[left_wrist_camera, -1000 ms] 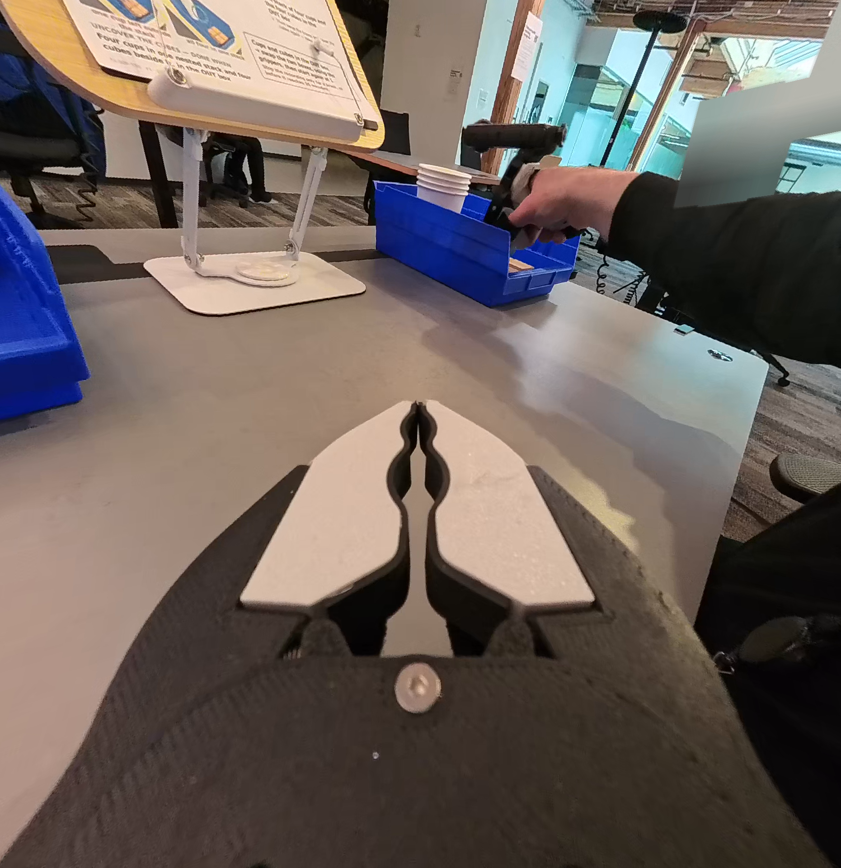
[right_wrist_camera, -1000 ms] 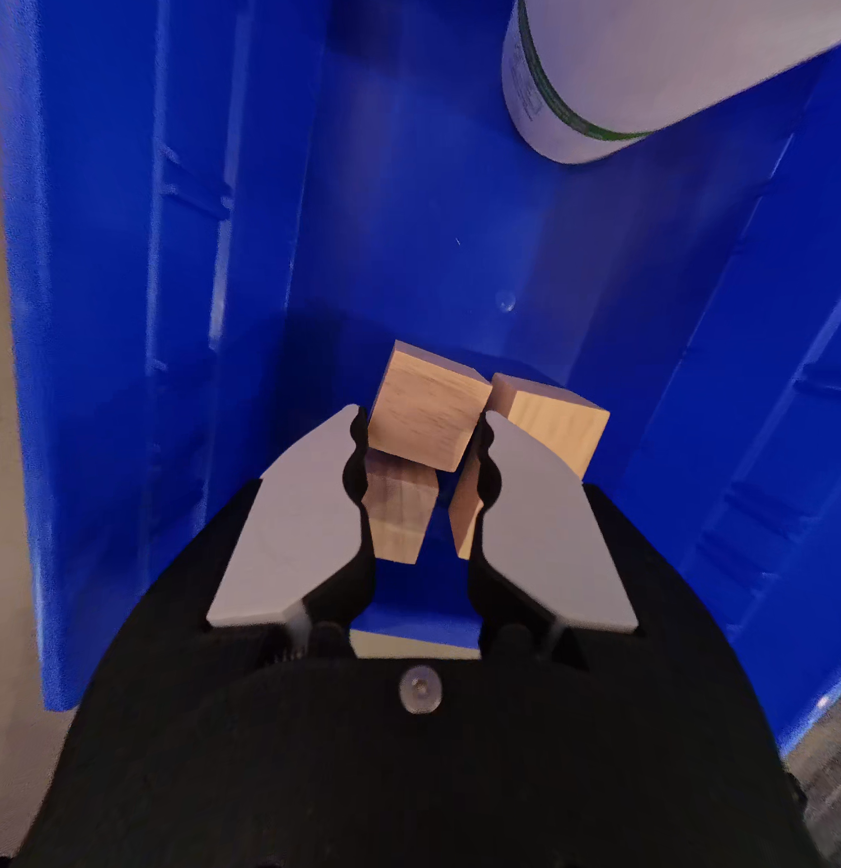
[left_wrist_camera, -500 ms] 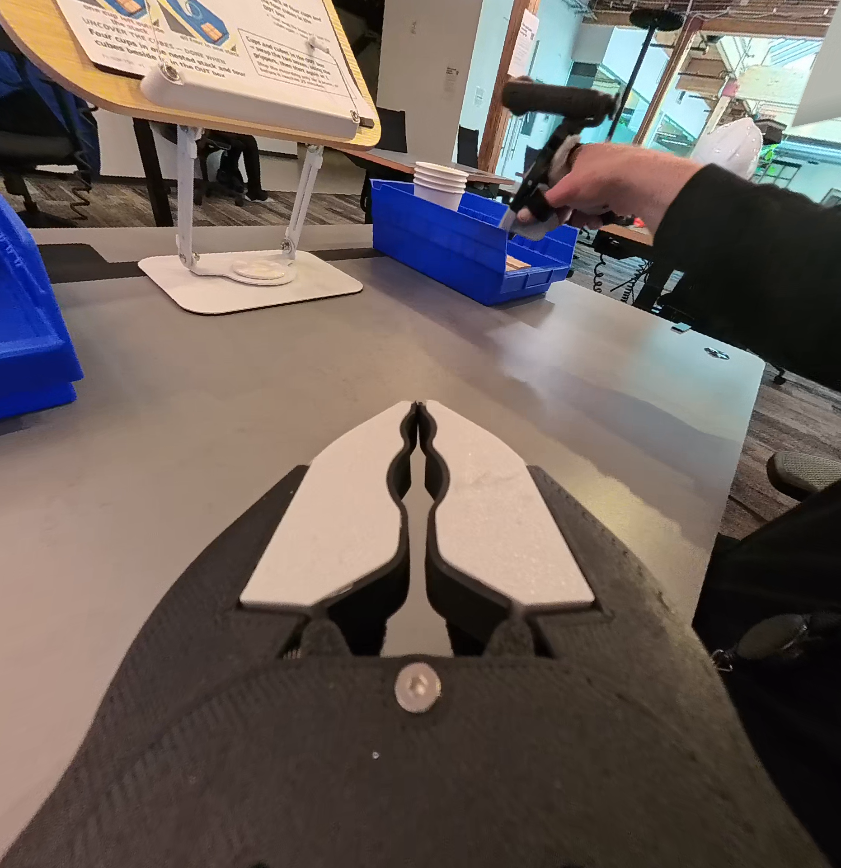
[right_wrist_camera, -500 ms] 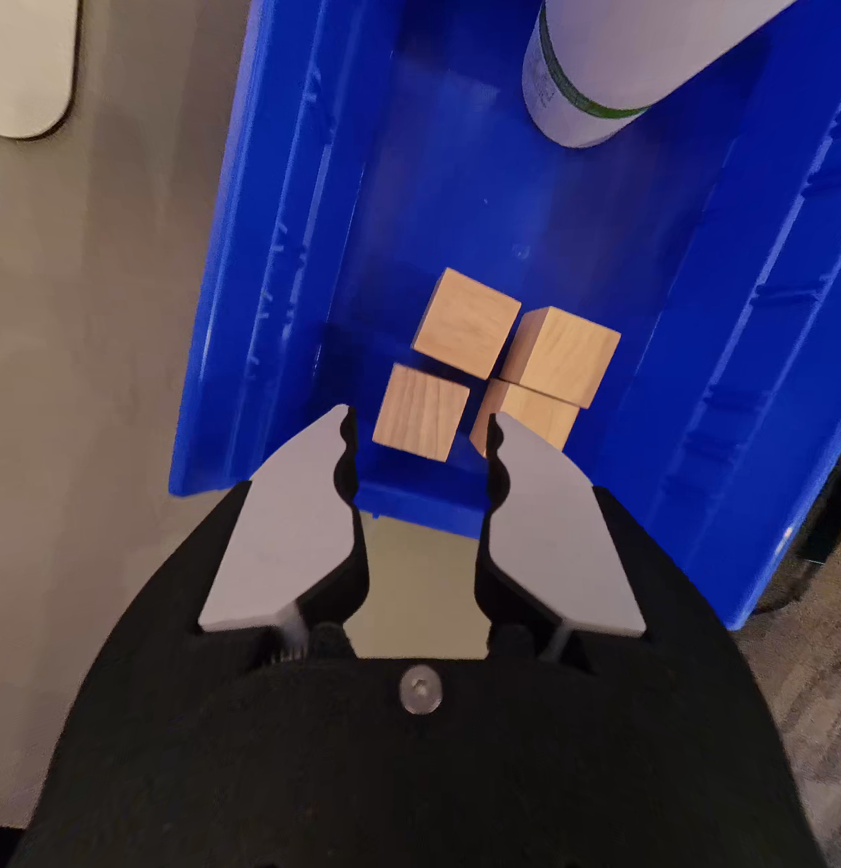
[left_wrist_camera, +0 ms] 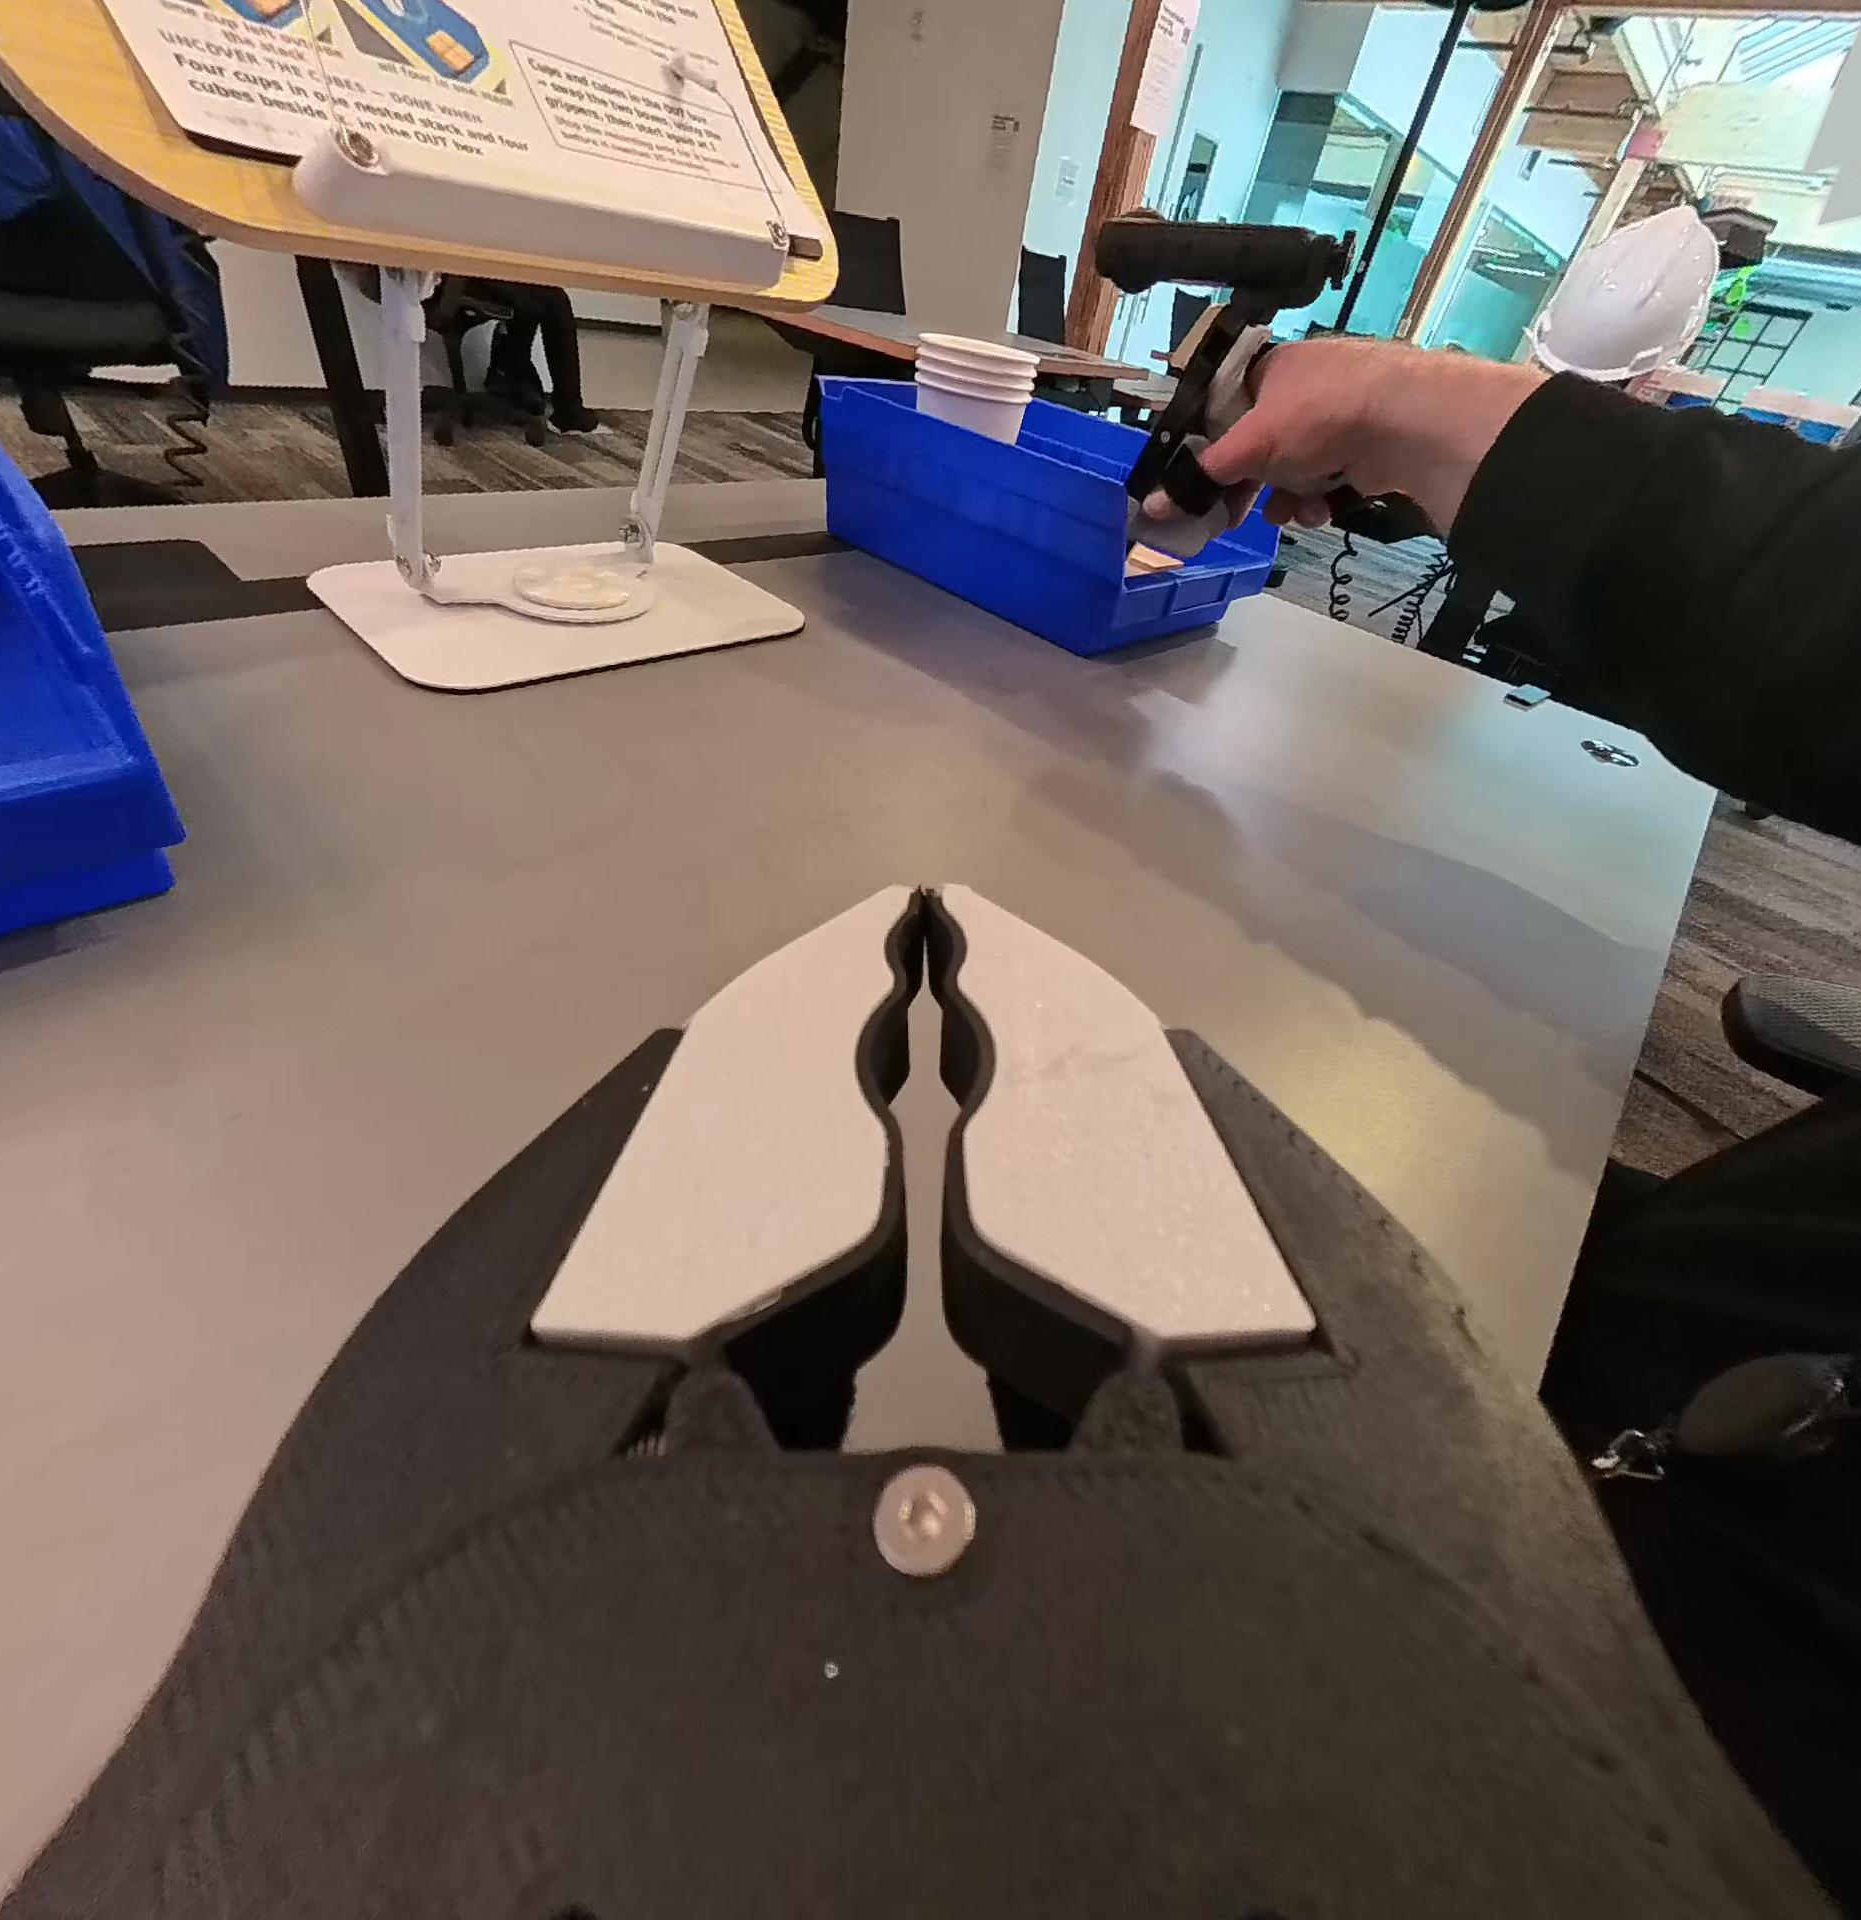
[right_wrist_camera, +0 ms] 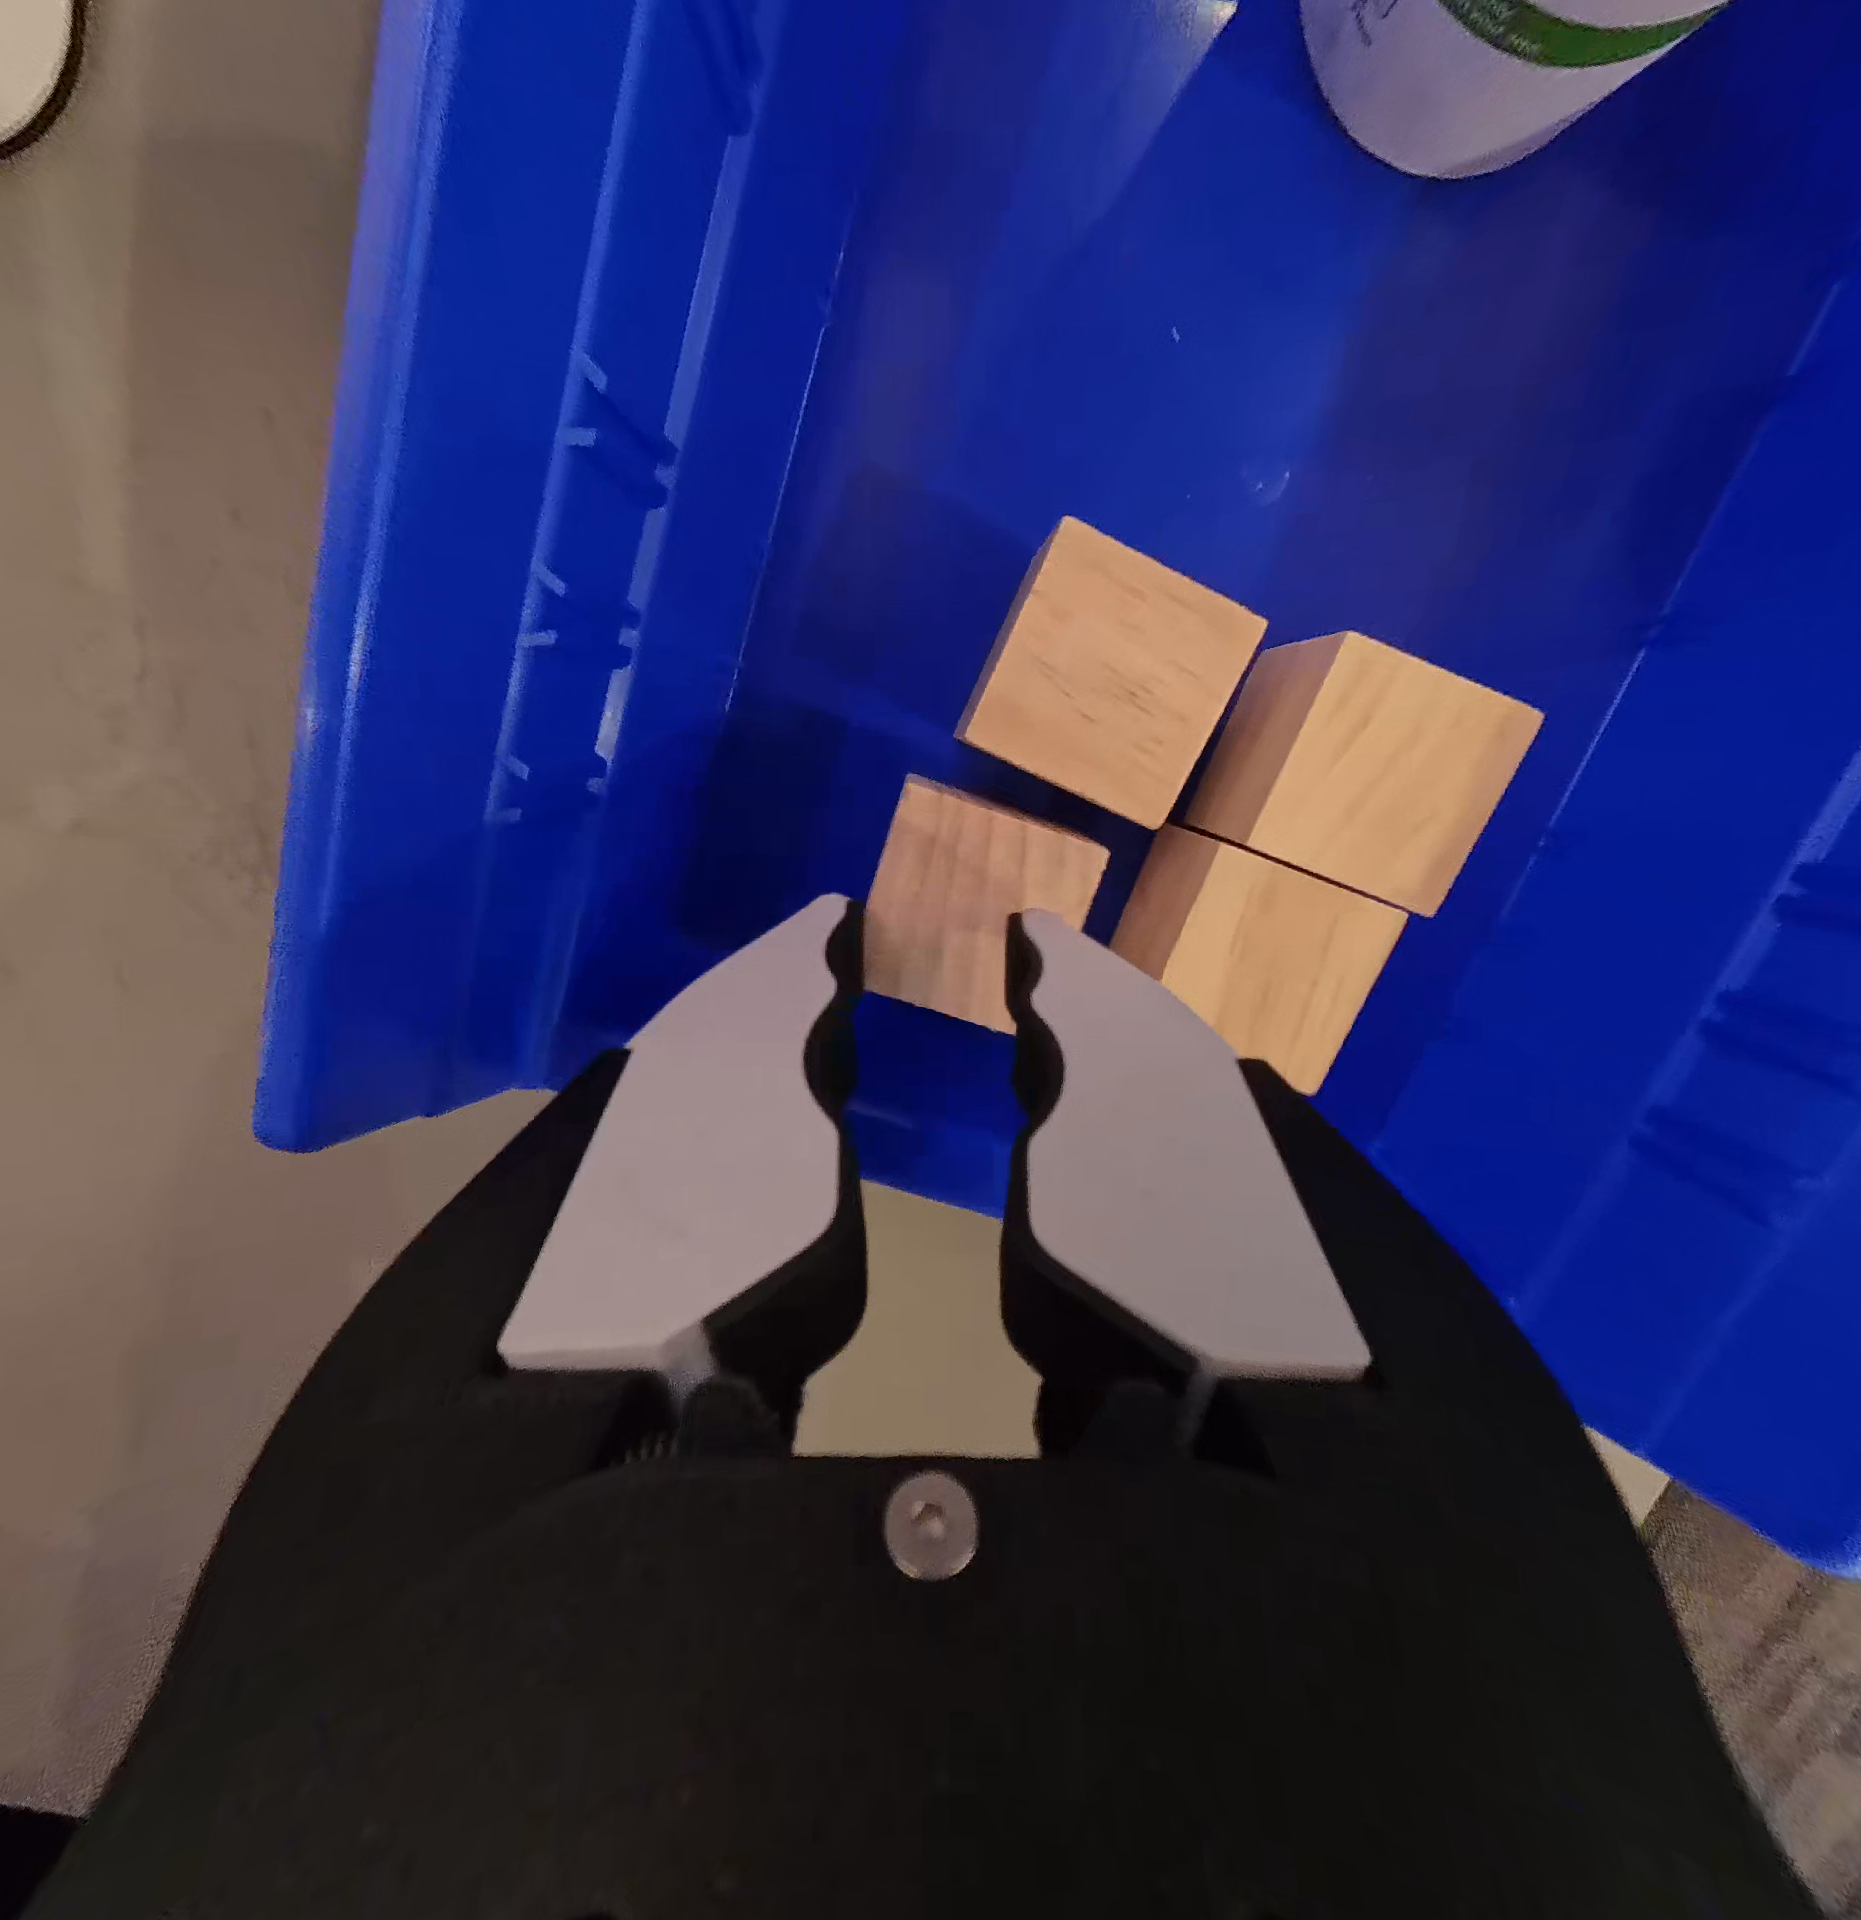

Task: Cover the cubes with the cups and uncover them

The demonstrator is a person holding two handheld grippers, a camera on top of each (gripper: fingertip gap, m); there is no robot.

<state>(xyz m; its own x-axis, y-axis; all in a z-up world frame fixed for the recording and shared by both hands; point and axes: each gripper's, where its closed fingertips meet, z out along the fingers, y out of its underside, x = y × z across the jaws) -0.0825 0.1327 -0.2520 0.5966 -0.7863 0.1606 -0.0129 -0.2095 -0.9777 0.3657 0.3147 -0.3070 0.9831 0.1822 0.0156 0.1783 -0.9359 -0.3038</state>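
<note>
The right gripper (right_wrist_camera: 931, 920), its fingers spread, hangs over four wooden cubes (right_wrist_camera: 1113, 670) clustered in a blue bin (right_wrist_camera: 697, 416) at frame centre. Nested white cups (left_wrist_camera: 976, 387) stand in the bin, upper centre, while the left gripper (left_wrist_camera: 924, 896) hovers pressed together above the grey surface (left_wrist_camera: 490, 883).

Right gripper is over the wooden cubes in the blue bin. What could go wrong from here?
1. The four wooden cubes sit packed together, so the open right gripper, closing on the nearest cube, may nudge or catch its neighbour.
2. The blue plastic bin wall runs close by; a finger might clip it.
3. The white paper cup stack standing in the bin could topple.
</note>
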